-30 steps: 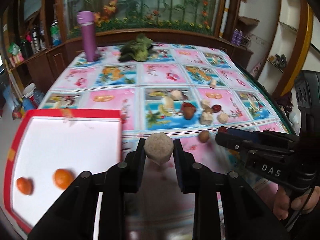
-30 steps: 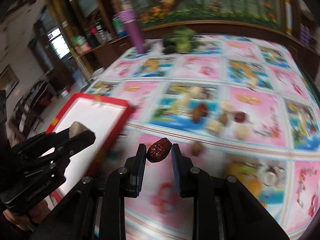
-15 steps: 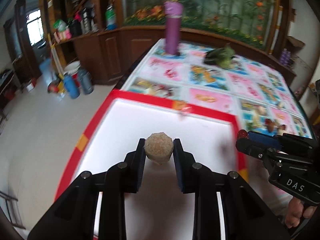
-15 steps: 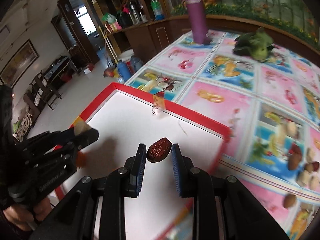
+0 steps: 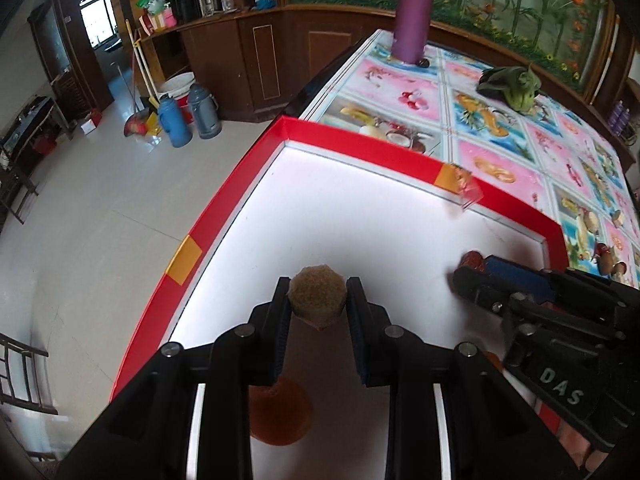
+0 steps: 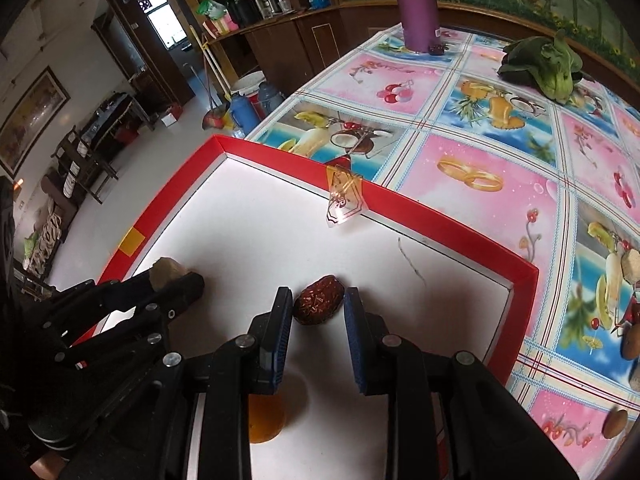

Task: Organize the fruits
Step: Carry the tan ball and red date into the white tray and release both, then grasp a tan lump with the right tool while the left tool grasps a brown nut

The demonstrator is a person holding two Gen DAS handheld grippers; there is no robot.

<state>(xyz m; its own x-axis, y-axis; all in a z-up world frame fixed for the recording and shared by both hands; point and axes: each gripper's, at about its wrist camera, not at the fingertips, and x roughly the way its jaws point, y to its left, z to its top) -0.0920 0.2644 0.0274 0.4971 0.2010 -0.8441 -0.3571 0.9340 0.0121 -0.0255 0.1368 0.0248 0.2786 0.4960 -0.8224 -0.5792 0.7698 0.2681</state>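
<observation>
Left wrist: left gripper point(image 5: 318, 304) clenched on tan fruit point(image 5: 317, 298).
Right wrist: right gripper point(image 6: 319, 310) grasping date point(image 6: 319, 306).
Risk: releasing high, fruit rolls off tray point(image 6: 460, 220).

Both tools are matte black plastic. The left gripper point(image 5: 318, 300) has two flat fingers lined with dark blue ribbed pads point(image 5: 285, 340), and round silver screw heads sit along the angular linkages behind them. The right gripper point(image 6: 319, 306) is built the same way, with brighter blue pads point(image 6: 356, 344). In the left wrist view, toward four o'clock, its side carries raised letters "DAS".
</observation>
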